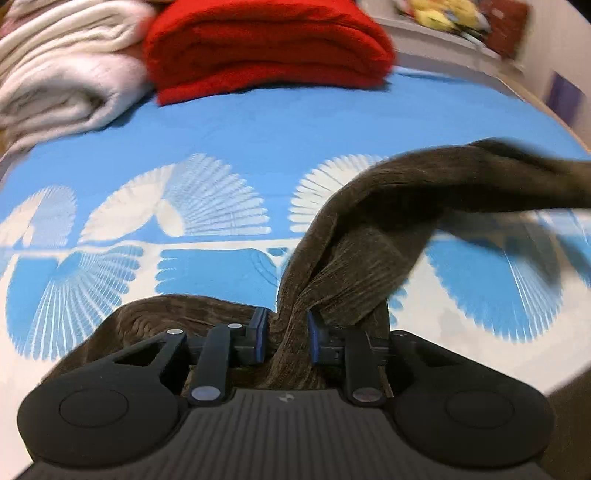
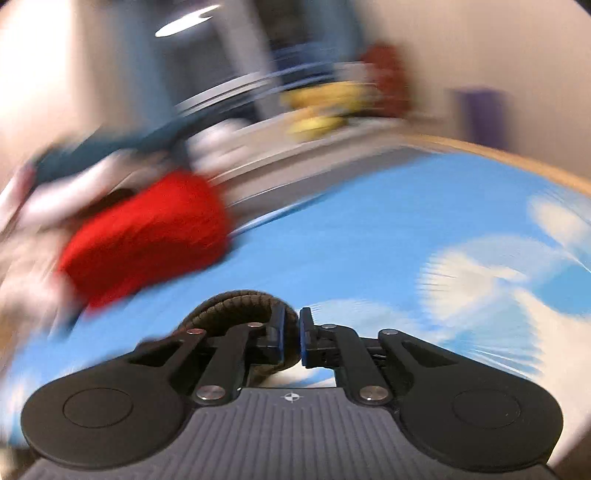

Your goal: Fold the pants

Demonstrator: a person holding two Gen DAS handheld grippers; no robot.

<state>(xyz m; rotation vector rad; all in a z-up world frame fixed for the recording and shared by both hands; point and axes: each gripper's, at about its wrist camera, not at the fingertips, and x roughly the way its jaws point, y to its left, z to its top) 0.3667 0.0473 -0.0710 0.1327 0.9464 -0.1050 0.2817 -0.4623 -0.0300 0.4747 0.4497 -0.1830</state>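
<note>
The brown ribbed pants lie bunched on a blue and white patterned bed sheet. One twisted stretch of them rises off to the right in the left wrist view. My left gripper is shut on a gathered fold of this fabric, which fills the gap between its blue pads. In the blurred right wrist view, my right gripper is shut on a thin edge of the pants. That edge curls in a rolled band over the left finger. The rest of the pants is hidden below both grippers.
A folded red blanket and a folded white blanket sit at the far side of the bed. The red one shows at the left in the right wrist view. A shelf with yellow items stands behind. A wooden bed edge borders the right.
</note>
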